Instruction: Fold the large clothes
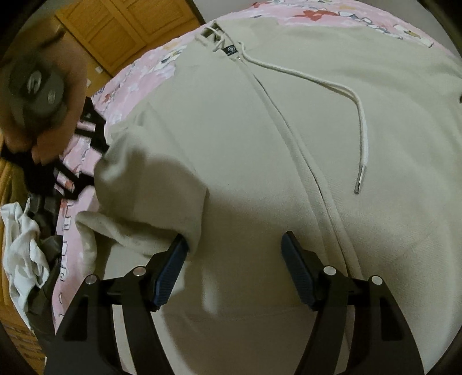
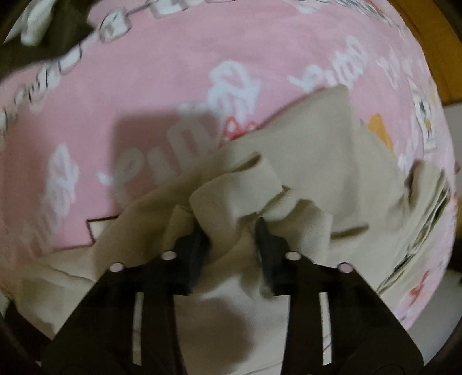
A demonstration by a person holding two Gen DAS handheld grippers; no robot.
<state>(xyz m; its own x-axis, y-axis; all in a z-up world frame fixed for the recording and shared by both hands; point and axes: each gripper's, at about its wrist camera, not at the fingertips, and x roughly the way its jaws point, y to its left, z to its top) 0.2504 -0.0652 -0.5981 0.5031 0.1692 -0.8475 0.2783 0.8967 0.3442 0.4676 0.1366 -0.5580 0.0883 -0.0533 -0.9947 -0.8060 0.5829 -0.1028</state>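
Note:
A beige zip hoodie lies spread on a pink printed bedsheet, its white drawstring trailing down the front. A sleeve is folded in over the body at the left. My left gripper is open above the hoodie's lower front; its left pad touches the sleeve's edge. In the right wrist view my right gripper hangs over bunched beige fabric that fills the gap between its fingers; the view is blurred.
The other gripper's black fingers and the hand holding it show at the left. White and dark clothes lie heaped at the bed's left edge. Wooden cabinet doors stand behind. The pink sheet fills the right wrist view.

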